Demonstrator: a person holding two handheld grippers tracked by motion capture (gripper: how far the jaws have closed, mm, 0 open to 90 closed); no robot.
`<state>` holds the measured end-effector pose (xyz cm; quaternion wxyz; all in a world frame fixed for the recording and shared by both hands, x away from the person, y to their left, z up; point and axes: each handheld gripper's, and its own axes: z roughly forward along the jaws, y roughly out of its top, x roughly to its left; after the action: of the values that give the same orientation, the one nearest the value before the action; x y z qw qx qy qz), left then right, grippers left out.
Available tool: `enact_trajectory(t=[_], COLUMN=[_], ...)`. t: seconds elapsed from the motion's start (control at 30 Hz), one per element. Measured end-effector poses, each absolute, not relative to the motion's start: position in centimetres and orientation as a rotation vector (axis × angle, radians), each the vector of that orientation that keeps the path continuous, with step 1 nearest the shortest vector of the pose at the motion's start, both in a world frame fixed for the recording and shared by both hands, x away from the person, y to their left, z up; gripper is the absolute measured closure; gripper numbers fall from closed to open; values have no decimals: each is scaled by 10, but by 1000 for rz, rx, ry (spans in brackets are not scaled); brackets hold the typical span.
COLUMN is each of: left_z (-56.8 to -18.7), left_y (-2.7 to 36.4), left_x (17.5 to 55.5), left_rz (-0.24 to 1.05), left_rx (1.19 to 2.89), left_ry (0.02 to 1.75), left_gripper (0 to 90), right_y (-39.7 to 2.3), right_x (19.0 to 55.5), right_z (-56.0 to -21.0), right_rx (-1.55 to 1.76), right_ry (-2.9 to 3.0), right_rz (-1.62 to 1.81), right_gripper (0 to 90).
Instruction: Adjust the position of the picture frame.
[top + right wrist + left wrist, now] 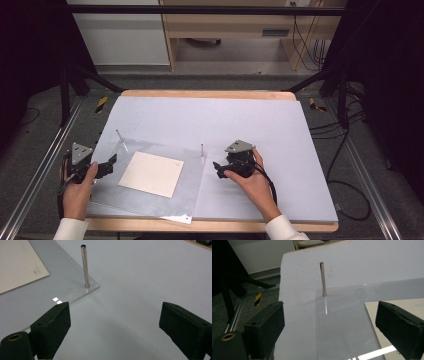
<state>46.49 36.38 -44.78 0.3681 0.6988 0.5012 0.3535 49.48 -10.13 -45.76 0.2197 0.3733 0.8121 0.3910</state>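
Both jaws stand wide and hold nothing. The left gripper (107,165) waits at the left edge of the clear plate (190,175), the right gripper (218,167) just beside its right edge. On the plate lies a paper sheet (151,173), between two upright pins (322,277) (85,265). I judge the work hardly begun: nothing is gripped yet.

A clear acrylic sheet (150,187) lies on the table's (280,125) near left part, a cream square card (151,173) on it and 2 metal pins (202,150) upright at its far corners. The left gripper (111,163) sits at the sheet's left edge, the right gripper (218,168) just beside its right edge.
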Motion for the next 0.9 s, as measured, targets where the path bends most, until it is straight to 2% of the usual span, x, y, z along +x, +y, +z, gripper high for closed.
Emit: enact_trajectory(t=[0.3,0.33,0.5,0.7,0.83,0.87,0.9], left_z=[-448,-448,-446,-445,-444,-443,-442], left_y=[363,364,364,366,368,368,368], left_x=[466,465,464,461,460,460,460], left_rz=[875,878,929,925,917,917,920], left_rx=[1771,1746,1730,1732,1717,1714,1712], left_ry=[1343,1346,1345,1342,1336,1333,1328], left_gripper=[52,52,46,51,54,57,57], right_y=[-96,-94,-91,-85,-76,-72,-72], right_x=[492,492,486,483,481,484,484], right_z=[-460,-461,-455,-439,-436,-437,-437], right_rx=[969,948,894,882,906,945,945], right_ry=[2271,2272,2265,2278,2286,2293,2293], right_rz=[1045,1042,1029,1005,993,1001,1001], right_gripper=[125,165,253,267,321,400,400])
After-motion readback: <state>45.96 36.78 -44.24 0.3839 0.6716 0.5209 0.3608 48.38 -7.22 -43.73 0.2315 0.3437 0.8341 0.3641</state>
